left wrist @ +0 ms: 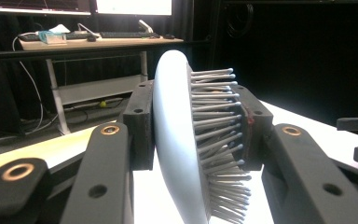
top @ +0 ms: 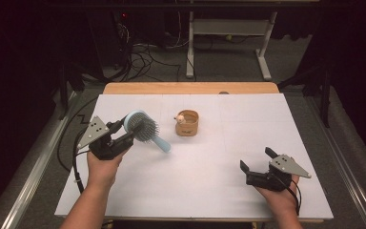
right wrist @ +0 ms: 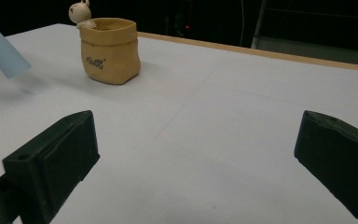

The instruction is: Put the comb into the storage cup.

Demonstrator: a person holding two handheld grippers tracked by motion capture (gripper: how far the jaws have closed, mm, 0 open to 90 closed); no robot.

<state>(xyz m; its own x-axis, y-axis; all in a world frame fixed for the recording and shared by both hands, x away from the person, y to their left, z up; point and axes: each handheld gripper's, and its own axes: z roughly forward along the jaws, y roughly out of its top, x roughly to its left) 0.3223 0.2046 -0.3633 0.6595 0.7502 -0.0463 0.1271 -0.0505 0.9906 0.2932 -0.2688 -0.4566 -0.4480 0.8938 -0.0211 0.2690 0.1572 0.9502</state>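
I had my left gripper (top: 126,132) squeezed tight on the head of the blue hairbrush (top: 143,128), held up above the table (top: 209,191) beside the little pot (top: 187,123), while my right gripper (top: 256,164) sat open and empty, ready to help.

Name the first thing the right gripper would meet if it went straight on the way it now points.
Probably nothing on the table: the right gripper, jaws open, points past the tan pot, which sits left of its line. Depth is unclear.

We find only one writing: a short dark word printed on the front of the tan sack-shaped cup (right wrist: 109,50), but its letters are too small and blurred, so we cannot read them.
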